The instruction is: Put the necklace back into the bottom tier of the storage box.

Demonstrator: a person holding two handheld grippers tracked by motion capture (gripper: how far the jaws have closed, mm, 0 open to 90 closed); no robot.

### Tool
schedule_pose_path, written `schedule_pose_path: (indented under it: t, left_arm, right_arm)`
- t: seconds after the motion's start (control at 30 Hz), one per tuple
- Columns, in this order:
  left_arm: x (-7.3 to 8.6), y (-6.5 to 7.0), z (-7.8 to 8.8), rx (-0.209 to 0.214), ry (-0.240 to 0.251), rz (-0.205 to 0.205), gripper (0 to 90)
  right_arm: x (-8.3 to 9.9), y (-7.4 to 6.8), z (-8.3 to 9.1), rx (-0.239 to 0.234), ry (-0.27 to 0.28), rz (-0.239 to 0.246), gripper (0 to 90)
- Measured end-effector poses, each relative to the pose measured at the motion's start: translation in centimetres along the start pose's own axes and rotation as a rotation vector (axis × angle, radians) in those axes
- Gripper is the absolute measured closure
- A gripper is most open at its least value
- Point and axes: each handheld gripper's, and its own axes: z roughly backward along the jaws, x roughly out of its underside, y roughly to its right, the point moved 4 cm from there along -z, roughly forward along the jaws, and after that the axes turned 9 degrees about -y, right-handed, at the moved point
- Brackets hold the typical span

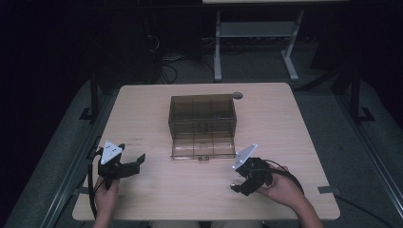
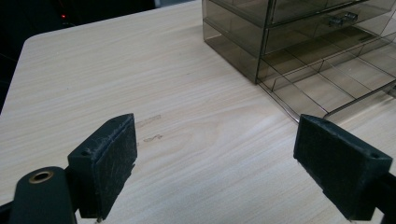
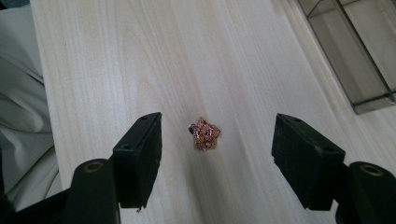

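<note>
Jewellery, a small gold-and-pink trinket [image 3: 204, 134] shaped rather like a flower, lies flat on the pale wooden table [image 1: 294, 123] close to the person's edge. The right gripper [image 3: 217, 161] hovers over it with its jaws spread wide, one on either side of the piece and neither touching it. In the high view this right gripper [image 1: 243, 184] sits near the front right of the table, tipped downward. Just beyond it stands a smoky transparent drawer organizer [image 1: 202, 118], whose lowest drawer [image 1: 203, 148] is pulled out toward the person, its divided compartments bare.

The left gripper [image 2: 215, 172], jaws likewise wide apart and holding nothing, rests well to the left, aimed at the organizer's corner.

To do the pickup well, I judge the right gripper should come straight down so the trinket stays centred between the pads, then close slowly. The piece is thin and low (it may be a brooch or a pendant; the detail is too small to tell), so the pad tips need to reach almost to the tabletop, or they will shut above it. A skewed approach could nudge it aside instead of catching it.
</note>
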Motion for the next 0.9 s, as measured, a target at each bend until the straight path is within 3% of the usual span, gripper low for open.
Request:
schedule_pose_path:
  t: [0.27, 0.9]
  left_arm:
    - [0.0, 0.0, 0.0, 0.001, -0.001, 0.0, 13.1]
    - [0.0, -0.1, 0.0, 0.0, 0.004, 0.0, 13.1]
  right_arm:
    - [-0.5, -0.1, -0.6, -0.01, -0.024, 0.014, 37.7]
    - [-0.9, -0.1, -2.1, -0.036, -0.093, 0.008, 58.2]
